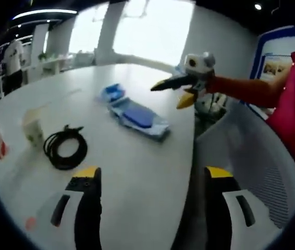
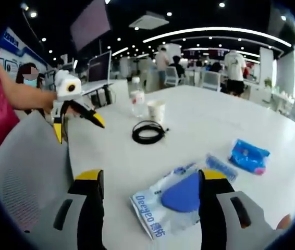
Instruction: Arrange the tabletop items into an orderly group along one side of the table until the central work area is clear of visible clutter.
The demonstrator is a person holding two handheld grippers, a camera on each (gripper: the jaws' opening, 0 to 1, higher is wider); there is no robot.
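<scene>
A coiled black cable (image 1: pixel 65 148) (image 2: pixel 148 132) lay on the white table (image 1: pixel 137 172) (image 2: pixel 225 120), and served as the landmark. Just beside it stood a paper cup (image 1: pixel 33 127) (image 2: pixel 156 110), with a clear bottle (image 2: pixel 137 102) near that. Well apart from the cable lay a clear packet holding a blue cloth (image 1: pixel 137 117) (image 2: pixel 176 200) and, beyond it, a small blue pack (image 1: pixel 112 93) (image 2: pixel 248 155). The left gripper (image 1: pixel 152 208) (image 2: pixel 80 123) hung over the table's edge, jaws apart and empty. The right gripper (image 2: pixel 150 208) (image 1: pixel 173 91) hovered above the packet, jaws likewise apart. A grey chair (image 2: pixel 27 172) (image 1: pixel 257 156) stood at the edge.
</scene>
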